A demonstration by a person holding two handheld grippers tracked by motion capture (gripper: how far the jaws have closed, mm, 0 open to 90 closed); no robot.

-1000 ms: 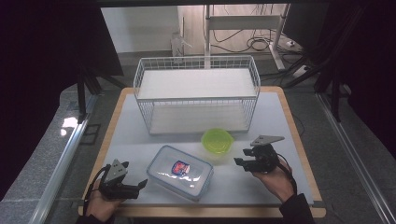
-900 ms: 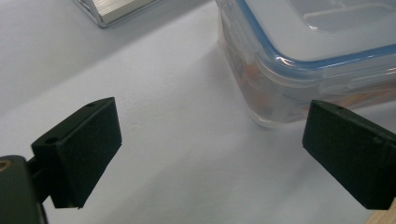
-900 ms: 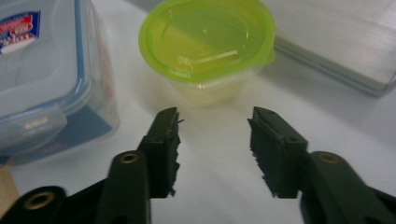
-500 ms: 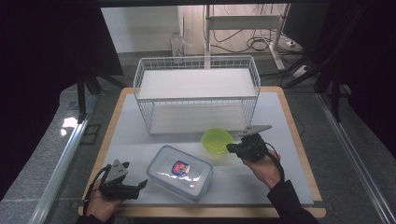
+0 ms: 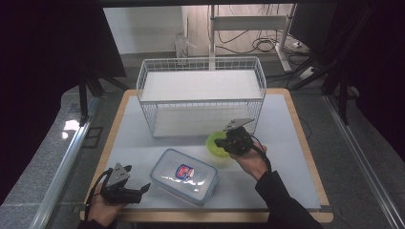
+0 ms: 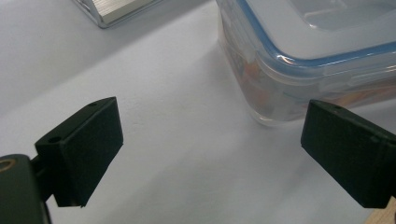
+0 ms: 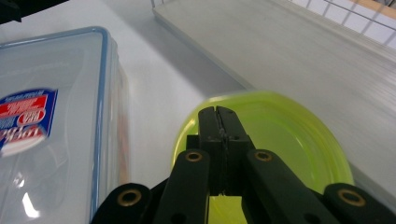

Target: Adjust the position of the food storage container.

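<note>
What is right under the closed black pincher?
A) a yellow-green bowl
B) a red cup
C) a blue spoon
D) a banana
A: in the right gripper view the right gripper, its jaws pressed together with nothing between them, hangs over the near rim of the yellow-green bowl, beside the clear lidded container.

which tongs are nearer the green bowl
The right. The right tongs sit shut at the near rim of the green bowl. The left tongs are open at the table's near left corner, beyond the lidded container.
</note>
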